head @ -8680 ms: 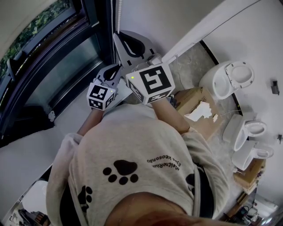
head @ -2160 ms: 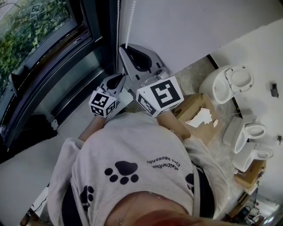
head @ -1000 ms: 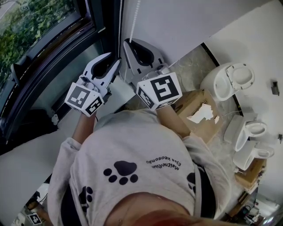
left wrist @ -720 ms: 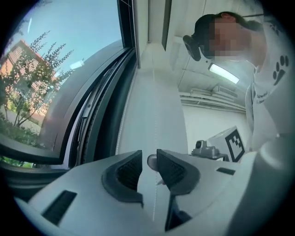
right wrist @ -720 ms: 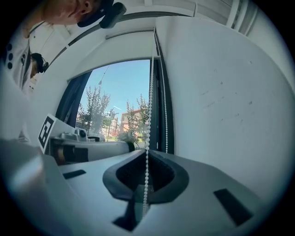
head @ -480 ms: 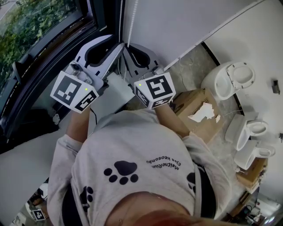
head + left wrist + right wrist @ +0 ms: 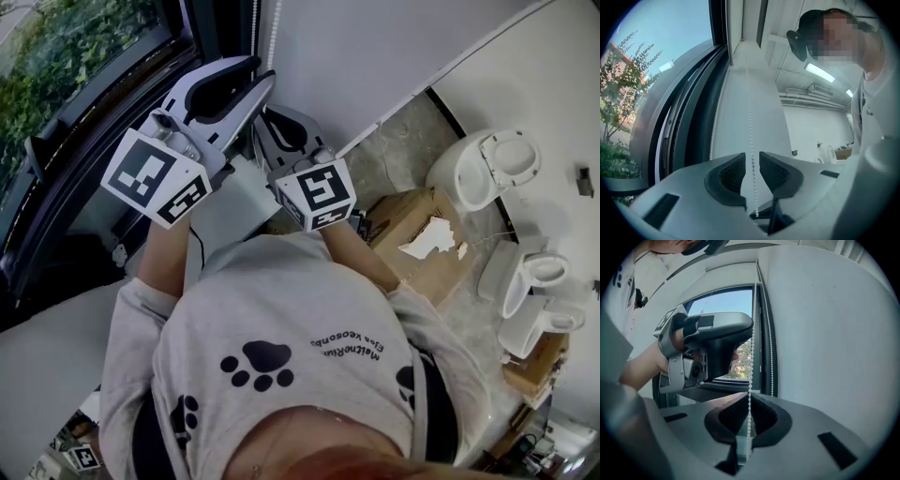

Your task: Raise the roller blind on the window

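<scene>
A white bead chain (image 7: 275, 33) hangs in two strands down the white wall beside the dark window frame (image 7: 94, 159). My right gripper (image 7: 749, 401) is shut on one strand of the bead chain (image 7: 752, 333), which runs taut up from its jaws. My left gripper (image 7: 752, 157) is higher up and open. The bead chain (image 7: 750, 126) runs through the narrow gap between its pads without being pressed. The other strand (image 7: 716, 122) hangs to the left, free. In the head view the left gripper (image 7: 261, 84) sits above the right gripper (image 7: 265, 120). The blind itself is not in view.
White toilets (image 7: 487, 169) stand on the floor at the right next to a torn cardboard box (image 7: 412, 230). The white wall (image 7: 375, 56) is right behind the chain. The person's grey shirt (image 7: 281, 366) fills the lower head view. Trees show through the glass (image 7: 66, 47).
My left gripper has risen along the chain, from below the right gripper's tip to above it. My right gripper has come down with the chain held in it.
</scene>
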A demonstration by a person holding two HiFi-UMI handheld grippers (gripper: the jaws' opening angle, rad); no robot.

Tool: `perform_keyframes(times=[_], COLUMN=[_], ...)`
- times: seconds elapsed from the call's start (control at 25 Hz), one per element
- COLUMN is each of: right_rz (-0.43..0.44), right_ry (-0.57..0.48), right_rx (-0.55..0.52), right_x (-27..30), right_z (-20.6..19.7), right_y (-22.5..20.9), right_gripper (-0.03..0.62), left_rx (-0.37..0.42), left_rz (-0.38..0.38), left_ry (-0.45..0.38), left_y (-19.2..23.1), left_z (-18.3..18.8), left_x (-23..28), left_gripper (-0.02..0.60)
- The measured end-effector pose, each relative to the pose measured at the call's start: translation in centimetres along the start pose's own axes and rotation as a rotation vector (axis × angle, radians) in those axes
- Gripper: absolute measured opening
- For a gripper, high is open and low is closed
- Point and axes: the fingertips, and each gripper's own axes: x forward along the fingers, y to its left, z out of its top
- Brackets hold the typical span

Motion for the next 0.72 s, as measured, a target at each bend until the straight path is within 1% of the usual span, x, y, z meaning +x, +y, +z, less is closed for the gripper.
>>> perform_keyframes(times=[0.24, 0.36, 0.44, 0.56, 0.72], right_rz=[0.016, 0.022, 0.019, 0.025, 0.032], right_ry=[-0.006, -0.008, -0.007, -0.01, 0.008], right_rx=[-0.005, -0.008, -0.009, -0.002, 0.004], right_x=[0.2, 0.3, 0.3, 0.3, 0.1], right_z=[0.1, 0.1, 0.2, 0.1, -1.6], right_y=[0.3, 0.4, 0.4, 0.3, 0.4], right_gripper=[0.017, 0.017, 0.017, 0.017, 0.017], left_rx=[0.027, 0.056, 0.064, 0.045, 0.016], left_rz=[-0.02, -0.036, -0.045, -0.044, -0.038], left_ry=[0.014, 0.028, 0.035, 0.035, 0.057], left_y=[0.3, 0.3, 0.1, 0.1, 0.1], left_z=[1.0, 1.4, 1.5, 1.3, -0.2], left_x=[1.1, 1.7, 1.9, 1.8, 1.5], left_gripper=[0.091, 0.039, 0.02, 0.013, 0.012])
